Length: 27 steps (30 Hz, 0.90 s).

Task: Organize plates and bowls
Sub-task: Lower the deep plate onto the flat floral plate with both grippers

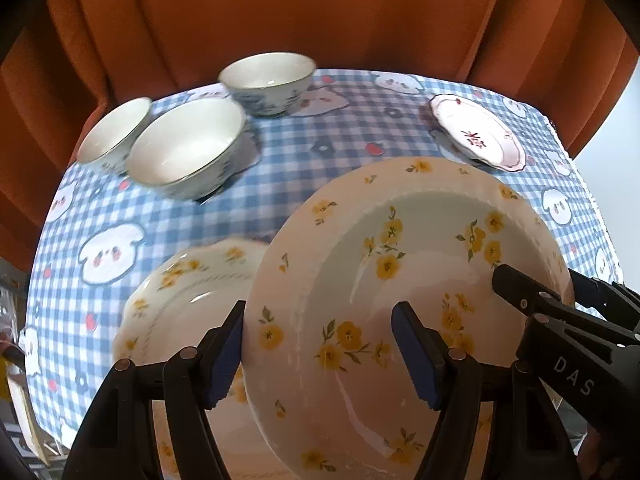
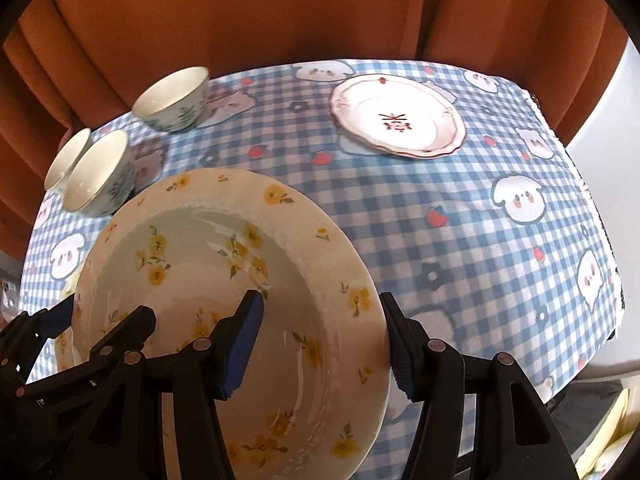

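A large white plate with yellow flowers [image 1: 404,292] is held tilted above the table by both grippers. My left gripper [image 1: 320,356] is shut on its left rim. My right gripper [image 2: 324,344] is shut on its right rim [image 2: 352,320]; it also shows in the left wrist view [image 1: 532,300]. A second yellow-flowered plate [image 1: 188,300] lies on the table below and left of it, partly hidden. A small pink-rimmed plate [image 2: 398,118] lies at the far right. Three white bowls with blue-green patterns stand at the far left [image 1: 184,148] [image 1: 114,130] [image 1: 268,80].
The table wears a blue-and-white checked cloth [image 2: 460,220] with cartoon figures. An orange curtain [image 1: 300,12] hangs behind it. The cloth's right edge [image 2: 600,200] drops off beside a pale wall.
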Each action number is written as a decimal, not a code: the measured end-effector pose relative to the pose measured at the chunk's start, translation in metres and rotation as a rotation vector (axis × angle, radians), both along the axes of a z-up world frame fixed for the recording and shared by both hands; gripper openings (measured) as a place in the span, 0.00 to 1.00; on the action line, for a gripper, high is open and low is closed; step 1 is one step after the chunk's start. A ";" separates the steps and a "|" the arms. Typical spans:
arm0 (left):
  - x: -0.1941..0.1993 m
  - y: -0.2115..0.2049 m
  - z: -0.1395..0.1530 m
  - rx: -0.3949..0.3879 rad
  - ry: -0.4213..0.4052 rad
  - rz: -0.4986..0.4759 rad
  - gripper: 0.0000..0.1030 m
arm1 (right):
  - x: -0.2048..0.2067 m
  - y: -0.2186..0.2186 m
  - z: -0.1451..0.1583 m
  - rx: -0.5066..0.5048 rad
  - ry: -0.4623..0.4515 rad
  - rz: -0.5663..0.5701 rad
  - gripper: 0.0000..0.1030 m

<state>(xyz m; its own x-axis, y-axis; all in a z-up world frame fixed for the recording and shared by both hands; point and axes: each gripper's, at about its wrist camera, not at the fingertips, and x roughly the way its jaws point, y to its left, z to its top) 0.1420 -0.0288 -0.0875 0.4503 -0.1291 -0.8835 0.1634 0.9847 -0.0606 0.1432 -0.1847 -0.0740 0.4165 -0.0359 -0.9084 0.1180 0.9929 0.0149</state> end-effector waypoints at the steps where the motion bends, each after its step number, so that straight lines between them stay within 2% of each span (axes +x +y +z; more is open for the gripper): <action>1: -0.003 0.005 0.000 -0.002 0.001 0.004 0.69 | -0.003 0.007 0.000 -0.002 0.000 0.005 0.60; 16: -0.026 0.072 -0.025 -0.017 0.053 0.066 0.69 | -0.018 0.075 -0.017 -0.011 0.043 0.066 0.60; 27: -0.021 0.097 -0.050 -0.040 0.119 0.106 0.69 | -0.007 0.107 -0.035 -0.045 0.082 0.121 0.60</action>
<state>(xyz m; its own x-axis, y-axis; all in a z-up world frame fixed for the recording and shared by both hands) 0.1210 0.0678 -0.1378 0.3557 -0.1222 -0.9266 0.0481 0.9925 -0.1124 0.1362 -0.0780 -0.1092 0.3452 -0.0317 -0.9380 -0.0034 0.9994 -0.0350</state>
